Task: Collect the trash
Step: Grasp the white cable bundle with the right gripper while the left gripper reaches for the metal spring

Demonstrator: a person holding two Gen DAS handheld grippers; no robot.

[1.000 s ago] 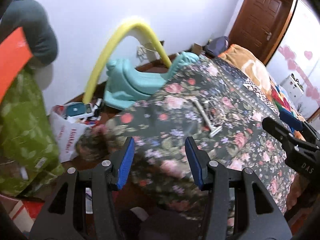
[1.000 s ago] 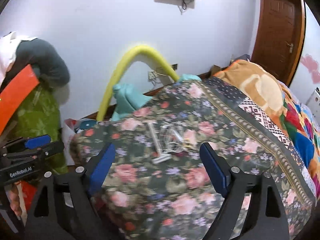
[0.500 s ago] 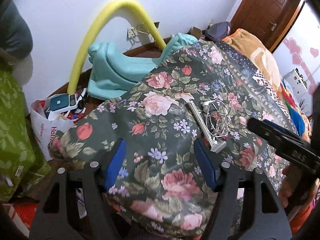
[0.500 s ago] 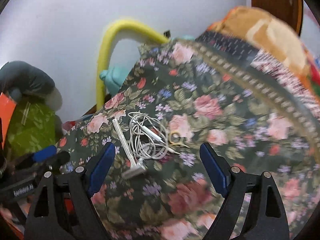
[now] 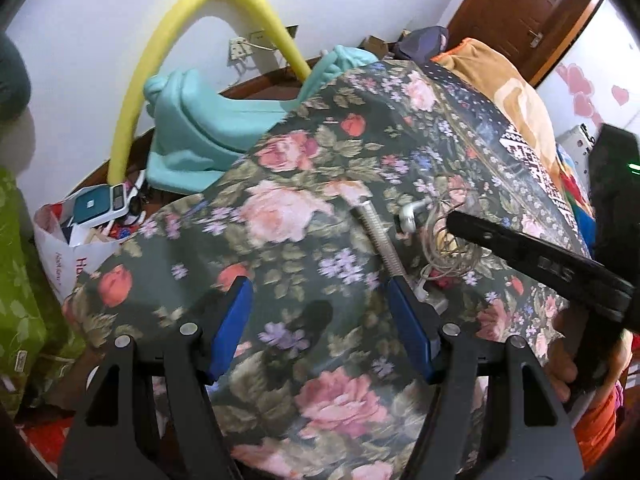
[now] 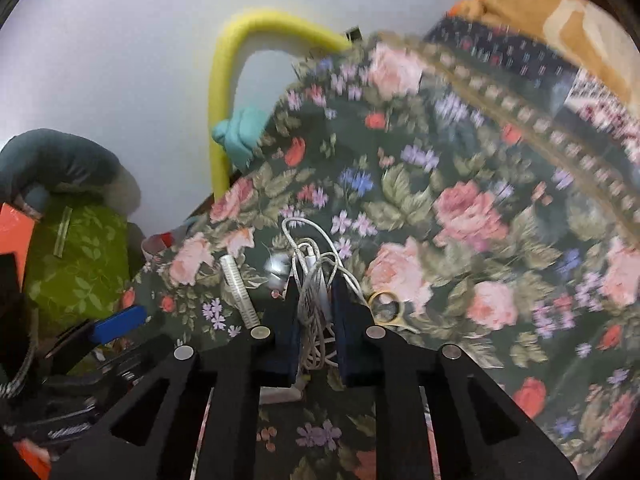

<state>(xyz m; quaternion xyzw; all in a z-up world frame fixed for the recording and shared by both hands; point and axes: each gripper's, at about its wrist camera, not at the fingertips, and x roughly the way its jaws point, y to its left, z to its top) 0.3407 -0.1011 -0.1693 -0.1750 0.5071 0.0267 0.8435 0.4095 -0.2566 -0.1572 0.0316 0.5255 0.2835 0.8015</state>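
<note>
White tangled cable (image 6: 314,292) sits between the closing right gripper (image 6: 315,296) fingers, seemingly pinched; left gripper (image 5: 320,308) gapes over the floral bedspread (image 5: 288,208).

A floral bedspread (image 5: 280,216) covers the bed. A yellow foam tube (image 5: 168,40) arches against the white wall, above a teal plastic item (image 5: 192,128). A brown door (image 5: 516,12) stands beyond.

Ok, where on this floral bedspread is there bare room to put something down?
Free: the floral bedspread left of the ridged silver tube, and toward the orange blanket. Crowded: tube, white cable bundle between the closing right gripper, gold scissors.
</note>
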